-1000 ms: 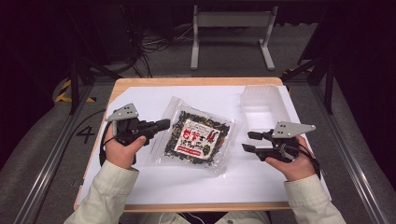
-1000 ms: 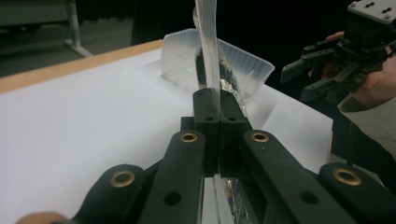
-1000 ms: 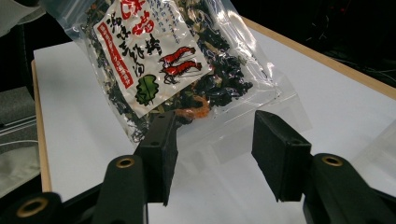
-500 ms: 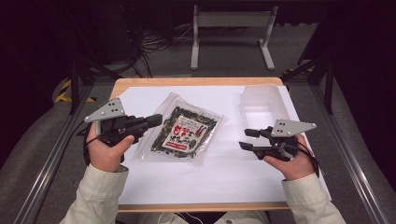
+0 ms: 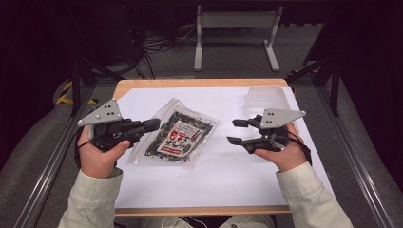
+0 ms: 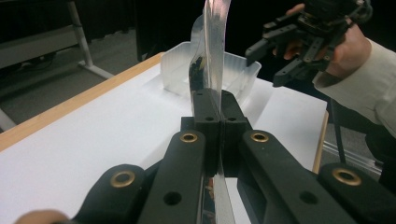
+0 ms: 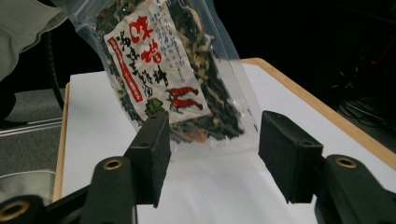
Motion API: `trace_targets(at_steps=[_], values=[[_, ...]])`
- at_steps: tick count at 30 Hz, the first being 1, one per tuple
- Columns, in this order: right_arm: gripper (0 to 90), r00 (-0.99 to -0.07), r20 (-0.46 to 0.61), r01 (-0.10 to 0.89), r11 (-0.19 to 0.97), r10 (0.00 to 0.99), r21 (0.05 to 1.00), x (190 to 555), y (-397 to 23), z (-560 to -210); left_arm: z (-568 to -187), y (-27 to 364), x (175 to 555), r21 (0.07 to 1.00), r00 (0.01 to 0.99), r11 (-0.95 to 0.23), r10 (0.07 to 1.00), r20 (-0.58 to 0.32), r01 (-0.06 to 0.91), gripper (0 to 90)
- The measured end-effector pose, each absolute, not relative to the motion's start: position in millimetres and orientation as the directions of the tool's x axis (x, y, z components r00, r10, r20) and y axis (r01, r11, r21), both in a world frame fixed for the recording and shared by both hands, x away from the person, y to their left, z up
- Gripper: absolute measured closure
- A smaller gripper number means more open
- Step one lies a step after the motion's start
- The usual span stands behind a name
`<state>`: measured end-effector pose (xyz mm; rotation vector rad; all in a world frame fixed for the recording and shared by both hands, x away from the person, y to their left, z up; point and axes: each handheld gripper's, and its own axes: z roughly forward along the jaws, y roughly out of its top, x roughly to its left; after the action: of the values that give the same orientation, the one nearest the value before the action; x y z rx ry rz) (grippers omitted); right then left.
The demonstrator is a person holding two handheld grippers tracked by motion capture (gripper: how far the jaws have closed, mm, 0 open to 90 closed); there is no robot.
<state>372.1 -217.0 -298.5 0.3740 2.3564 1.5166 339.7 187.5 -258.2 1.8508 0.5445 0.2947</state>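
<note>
Left gripper lifts the seaweed bag, right gripper lined up to take it

Left gripper (image 5: pixel 153 125) has its fingers clenched on the clear edge of the dried-seaweed bag (image 5: pixel 179 137). In the left gripper view the film (image 6: pixel 211 56) stands on edge, pinched between the closed pads. The near end of the bag is raised and the far end trails toward the white sheet on the counter (image 5: pixel 223 175).

Right gripper (image 5: pixel 236 131) holds nothing. Its jaws have just been opening, and in its own view the fingers (image 7: pixel 150 154) stand apart with only air between them.

Key relation: the bag lies straight ahead of the right gripper, which is well apart from it, hanging tilted with its long axis running from the left gripper down toward the counter. The free lower edge (image 7: pixel 210 140) faces the gap between the right fingers, so that is the likely edge for the right hand to take.

Clear plastic tub (image 5: pixel 266 97) sits at the far right corner, behind the right hand (image 5: pixel 280 154)
</note>
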Motion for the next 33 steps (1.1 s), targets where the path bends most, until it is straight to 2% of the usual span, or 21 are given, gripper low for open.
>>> trace_targets(at_steps=[15, 27, 33], values=[[33.6, -0.960, -0.143, -0.036, 0.400, 0.241, 0.916, 396, -165, -264, -254, 177, 340, 0.948, 0.900, -0.255, 0.432, -0.064, 0.190, 89.5], [29.8, -0.978, -0.118, -0.055, 0.337, 0.170, 0.940, 401, -149, -264, -252, 163, 333, 0.950, 0.914, -0.260, 0.401, -0.060, 0.176, 89.5], [28.2, -0.987, -0.112, -0.059, 0.398, 0.111, 0.916, 400, -137, -269, -254, 158, 332, 0.949, 0.918, -0.263, 0.392, -0.059, 0.173, 89.5]])
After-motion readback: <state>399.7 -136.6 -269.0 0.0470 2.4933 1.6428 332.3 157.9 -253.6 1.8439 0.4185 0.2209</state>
